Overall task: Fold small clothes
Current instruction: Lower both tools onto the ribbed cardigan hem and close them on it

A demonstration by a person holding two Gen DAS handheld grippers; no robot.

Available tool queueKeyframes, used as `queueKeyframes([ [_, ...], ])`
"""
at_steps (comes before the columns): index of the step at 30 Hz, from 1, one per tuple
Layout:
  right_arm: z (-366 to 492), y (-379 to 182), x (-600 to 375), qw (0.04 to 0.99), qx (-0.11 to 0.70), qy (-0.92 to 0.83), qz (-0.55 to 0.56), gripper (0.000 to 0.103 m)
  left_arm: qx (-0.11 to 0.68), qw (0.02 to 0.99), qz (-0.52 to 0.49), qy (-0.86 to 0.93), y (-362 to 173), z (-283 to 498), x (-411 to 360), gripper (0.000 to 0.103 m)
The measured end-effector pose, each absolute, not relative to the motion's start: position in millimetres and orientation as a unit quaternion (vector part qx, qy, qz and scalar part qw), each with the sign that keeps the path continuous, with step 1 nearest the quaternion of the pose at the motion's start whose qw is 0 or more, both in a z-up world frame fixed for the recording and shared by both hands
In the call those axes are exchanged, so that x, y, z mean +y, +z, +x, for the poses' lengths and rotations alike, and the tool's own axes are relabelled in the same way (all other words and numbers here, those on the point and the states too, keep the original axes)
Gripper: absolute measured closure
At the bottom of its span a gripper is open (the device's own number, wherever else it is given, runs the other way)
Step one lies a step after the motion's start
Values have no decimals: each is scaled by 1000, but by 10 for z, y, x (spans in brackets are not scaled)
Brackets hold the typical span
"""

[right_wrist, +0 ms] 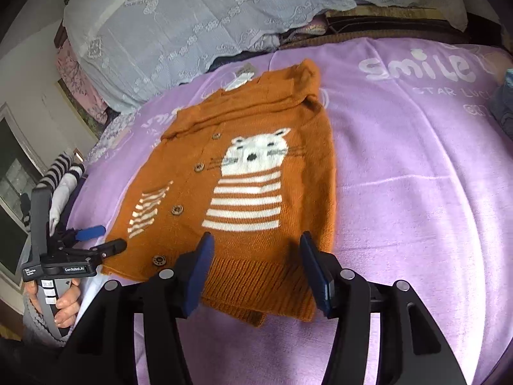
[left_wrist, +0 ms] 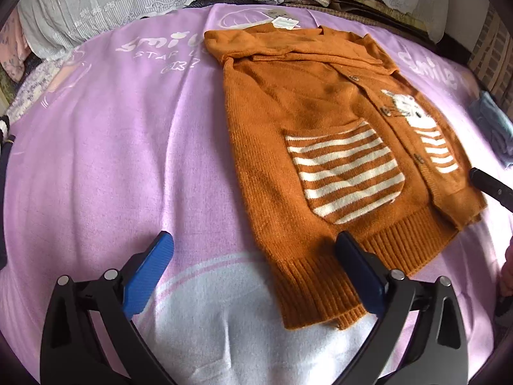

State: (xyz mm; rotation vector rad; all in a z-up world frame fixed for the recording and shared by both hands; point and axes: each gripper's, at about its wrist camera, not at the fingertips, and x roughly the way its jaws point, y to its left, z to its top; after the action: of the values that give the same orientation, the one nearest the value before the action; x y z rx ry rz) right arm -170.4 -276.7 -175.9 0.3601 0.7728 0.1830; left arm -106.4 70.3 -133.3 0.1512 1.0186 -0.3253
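While the orange cardigan point(right_wrist: 243, 173) lies flat on the purple blanket point(right_wrist: 416, 192), buttons done up and its sleeves folded across the chest, both claws hang over the ribbed hem. The right gripper point(right_wrist: 255, 266) is spread wide above the hem below the white cat point(right_wrist: 256, 160) — nothing pinched between its pads. The left gripper point(left_wrist: 253, 269) is spread wide too, one finger point(left_wrist: 359, 266) over the hem's corner, the other over bare blanket. A paper tag point(left_wrist: 283, 23) sits at the collar; whether any pad brushes the knit, I can't quite tell.
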Motion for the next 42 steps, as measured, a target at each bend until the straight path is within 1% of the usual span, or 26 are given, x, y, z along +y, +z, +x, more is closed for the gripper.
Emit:
queueKeyframes([
  [2, -1763, -1724, -2861, 909, 364, 78, 185, 40, 491, 852, 46, -173, -1316, -1054, 778, 5],
  [3, -1790, -1725, -2912, 910, 363, 71, 189, 40, 494, 848, 27, -188, -1308, -1055, 836, 5],
  [8, -1846, -1839, -3096, 901, 371, 52, 218, 39, 498, 839, -4, -221, -1321, -1122, 912, 5],
  [10, -1829, -1852, -3119, 899, 371, 56, 227, 38, 498, 836, -8, -231, -1317, -1146, 907, 5],
  [11, -1829, -1855, -3114, 899, 371, 58, 226, 36, 498, 834, -9, -237, -1315, -1150, 900, 5],
  [14, -1831, -1873, -3071, 898, 374, 63, 222, 33, 506, 823, -13, -259, -1335, -1125, 836, 5],
  [21, -1753, -1924, -3077, 890, 380, 81, 238, 31, 518, 806, -1, -286, -1402, -824, 571, 5],
  [27, -1577, -1945, -3040, 883, 395, 105, 232, 31, 517, 783, -47, -343, -1369, -758, 562, 5],
  [31, -1593, -1950, -3034, 881, 396, 116, 233, 31, 513, 778, -41, -360, -1393, -872, 561, 5],
  [35, -1534, -1963, -3016, 875, 404, 134, 233, 30, 516, 771, -49, -370, -1408, -813, 541, 5],
  [39, -1369, -1972, -2995, 864, 411, 164, 238, 31, 512, 772, -32, -375, -1408, -775, 426, 5],
  [42, -1368, -1980, -3041, 858, 411, 171, 257, 39, 511, 767, -40, -385, -1397, -817, 458, 6],
])
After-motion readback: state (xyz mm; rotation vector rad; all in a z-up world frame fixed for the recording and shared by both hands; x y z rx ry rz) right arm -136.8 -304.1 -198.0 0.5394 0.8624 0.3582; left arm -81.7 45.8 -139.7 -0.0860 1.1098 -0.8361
